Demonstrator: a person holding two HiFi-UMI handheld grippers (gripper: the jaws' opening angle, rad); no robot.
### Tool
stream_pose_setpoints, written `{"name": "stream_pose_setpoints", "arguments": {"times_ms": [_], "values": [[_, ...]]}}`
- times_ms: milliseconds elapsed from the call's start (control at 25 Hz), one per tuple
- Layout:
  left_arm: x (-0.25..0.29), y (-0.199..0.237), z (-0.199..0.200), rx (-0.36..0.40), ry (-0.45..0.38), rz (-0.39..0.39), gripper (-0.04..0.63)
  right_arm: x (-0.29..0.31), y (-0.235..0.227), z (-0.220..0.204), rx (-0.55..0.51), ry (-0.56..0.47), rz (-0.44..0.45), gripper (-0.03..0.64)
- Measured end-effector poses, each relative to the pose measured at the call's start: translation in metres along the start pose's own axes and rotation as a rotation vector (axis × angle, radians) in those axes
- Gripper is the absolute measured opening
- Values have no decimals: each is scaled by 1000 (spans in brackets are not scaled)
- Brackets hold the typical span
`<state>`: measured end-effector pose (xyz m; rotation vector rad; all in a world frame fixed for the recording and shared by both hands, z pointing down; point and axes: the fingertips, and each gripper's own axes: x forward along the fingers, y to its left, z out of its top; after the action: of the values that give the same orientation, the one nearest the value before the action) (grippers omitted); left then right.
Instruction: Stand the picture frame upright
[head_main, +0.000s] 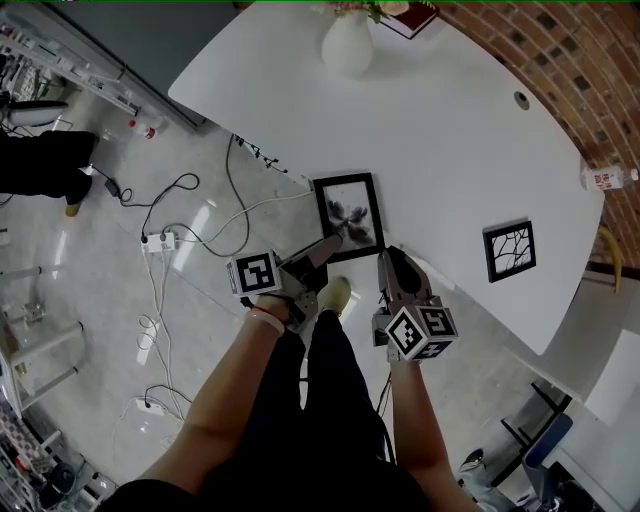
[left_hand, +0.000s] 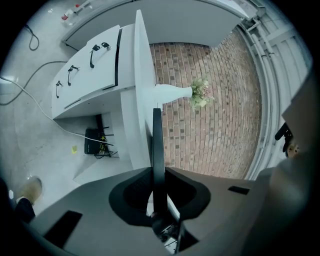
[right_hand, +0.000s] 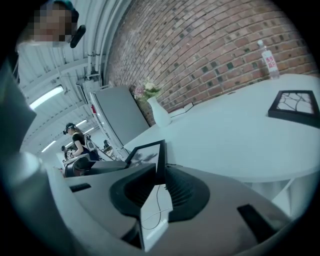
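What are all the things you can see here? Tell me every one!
table: one, white, middle
near frame: one, black, table's near edge
other frame: one, black, flat, farther right
vase: one, white, with flowers, table's far end
box: one, dark red, beside vase
bottle: one, clear, table's right edge
wall: one, brick, behind table
cables: several, black and white, floor
power strip: one, white, floor
shoe: one, tan, below near frame
left tool: one, grey, shut on near frame's left corner
right tool: one, grey, open around its right corner
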<state>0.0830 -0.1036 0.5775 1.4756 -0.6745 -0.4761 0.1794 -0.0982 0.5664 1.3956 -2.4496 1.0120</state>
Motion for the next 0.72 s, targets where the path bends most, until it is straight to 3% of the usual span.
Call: {"name": "stream_pose_setpoints", "arguments": {"times_ms": [440, 720], "values": [[-23, -14, -15, 24, 101, -78, 74, 5, 9, -13, 242, 38, 122, 144], [-35, -19, -29, 142, 248, -89, 74, 10, 25, -9, 275, 64, 194, 144]]}}
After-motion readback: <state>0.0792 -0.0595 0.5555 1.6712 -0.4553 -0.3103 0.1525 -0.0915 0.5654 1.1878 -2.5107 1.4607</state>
